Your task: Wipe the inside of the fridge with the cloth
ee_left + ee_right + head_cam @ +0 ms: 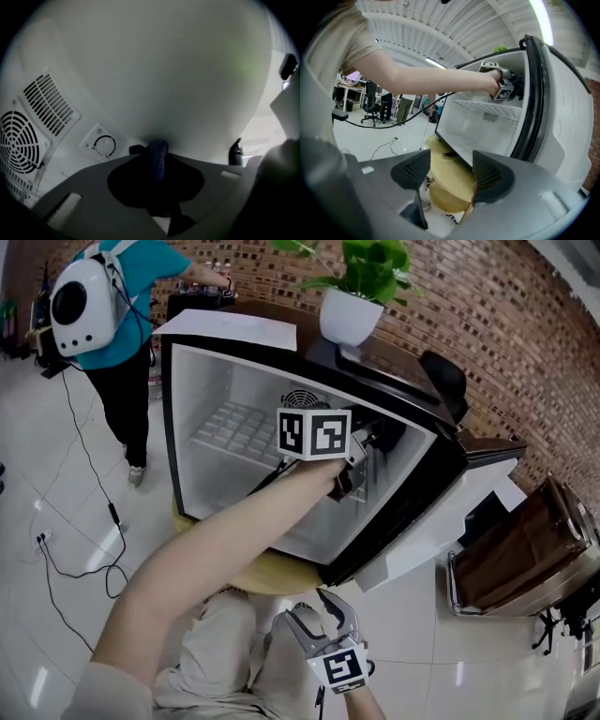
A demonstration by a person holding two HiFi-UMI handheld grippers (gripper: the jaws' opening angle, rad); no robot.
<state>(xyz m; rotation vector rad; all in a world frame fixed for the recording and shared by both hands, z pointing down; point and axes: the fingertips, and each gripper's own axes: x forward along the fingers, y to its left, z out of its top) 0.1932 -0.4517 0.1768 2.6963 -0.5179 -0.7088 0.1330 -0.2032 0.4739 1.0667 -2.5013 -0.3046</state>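
Note:
The small fridge (234, 390) stands open on a round stool, its white inside lit. My left gripper (361, 465) reaches deep into it at the upper right, marker cube towards me. In the left gripper view that gripper (157, 164) is shut on a dark blue cloth (158, 157), whose bunched end sits against the white inner wall. My right gripper (319, 610) hangs low outside the fridge, above the person's lap, open with nothing between its jaws. The right gripper view shows the right gripper (445, 171) facing the fridge (483, 126), with the left gripper (506, 89) inside.
A wire shelf (234, 427) crosses the fridge; a fan grille (18, 145) and a dial (104, 144) sit on its back wall. A potted plant (352, 315) and paper lie on top. A person with a white backpack (103, 306) stands behind. Cables (66, 549) trail on the floor.

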